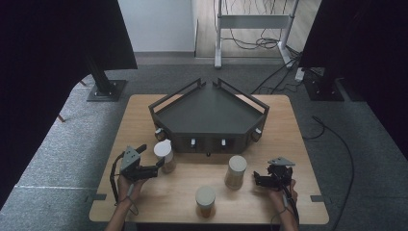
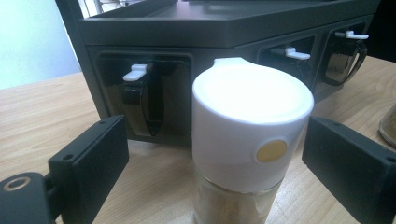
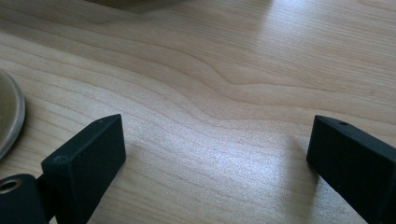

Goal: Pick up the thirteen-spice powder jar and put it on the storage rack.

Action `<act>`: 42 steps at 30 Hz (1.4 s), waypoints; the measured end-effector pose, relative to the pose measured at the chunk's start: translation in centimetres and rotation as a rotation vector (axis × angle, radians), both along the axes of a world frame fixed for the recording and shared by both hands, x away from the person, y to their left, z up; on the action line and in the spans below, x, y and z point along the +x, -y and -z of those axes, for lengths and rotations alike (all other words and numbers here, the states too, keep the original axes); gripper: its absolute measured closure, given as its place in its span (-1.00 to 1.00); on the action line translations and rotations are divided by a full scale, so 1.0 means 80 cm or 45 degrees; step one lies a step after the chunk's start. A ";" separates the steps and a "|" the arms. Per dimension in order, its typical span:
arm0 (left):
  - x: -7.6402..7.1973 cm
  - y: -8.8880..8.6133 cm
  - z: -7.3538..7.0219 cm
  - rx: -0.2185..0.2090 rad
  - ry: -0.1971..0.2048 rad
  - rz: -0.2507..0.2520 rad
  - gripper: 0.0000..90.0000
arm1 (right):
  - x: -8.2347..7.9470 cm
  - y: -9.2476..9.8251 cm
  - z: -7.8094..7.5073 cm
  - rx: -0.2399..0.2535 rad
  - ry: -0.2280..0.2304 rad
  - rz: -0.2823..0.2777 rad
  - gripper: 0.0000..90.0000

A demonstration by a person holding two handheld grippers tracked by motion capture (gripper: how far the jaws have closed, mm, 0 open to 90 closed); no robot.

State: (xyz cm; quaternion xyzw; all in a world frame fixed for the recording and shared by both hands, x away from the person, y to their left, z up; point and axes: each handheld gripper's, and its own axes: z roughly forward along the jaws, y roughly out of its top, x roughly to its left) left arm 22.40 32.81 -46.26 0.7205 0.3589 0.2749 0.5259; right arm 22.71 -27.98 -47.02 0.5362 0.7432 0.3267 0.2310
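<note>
Seen from the high view: left hand [image 1: 129, 185] in from the near table edge, forearm angled up and slightly inward, wrist level, carrying the left gripper [image 1: 161, 166] pointed sideways at the white-capped jar [image 1: 164, 155] just in front of the dark corner rack [image 1: 210, 113]. In the left gripper view: jaws spread wide, one on either side of the jar [image 2: 247, 140], a clear gap at each side, pads not pressing, nothing held. Jar upright on the wooden table [image 1: 144, 199], close before the rack's left front corner, a yellow dot on its white cap, brownish contents below; behind it, jars hanging in the rack's slots with white tabs [image 2: 135, 72]. Right hand [image 1: 281, 192] also in from the near edge, well to the right of the rack's front, holding the right gripper [image 1: 256, 180] low over the table and aimed toward the middle. In the right gripper view: jaws wide apart over bare wood [image 3: 224, 93], empty, a jar's rounded edge [image 3: 9, 116] at the far left. Two more white-capped jars in front of the rack: one [image 1: 235, 171] just left of the right gripper, one [image 1: 205, 201] nearer the table's front edge.
</note>
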 end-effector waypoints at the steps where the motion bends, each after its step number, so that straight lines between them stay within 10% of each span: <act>1: 0.001 0.001 -0.001 0.007 -0.002 0.003 -0.84 | 0.000 0.000 0.000 0.000 0.000 0.000 -0.91; 42: 0.014 0.021 0.002 -0.051 -0.039 0.005 -0.32 | -0.003 0.001 0.000 -0.001 0.001 -0.006 -0.91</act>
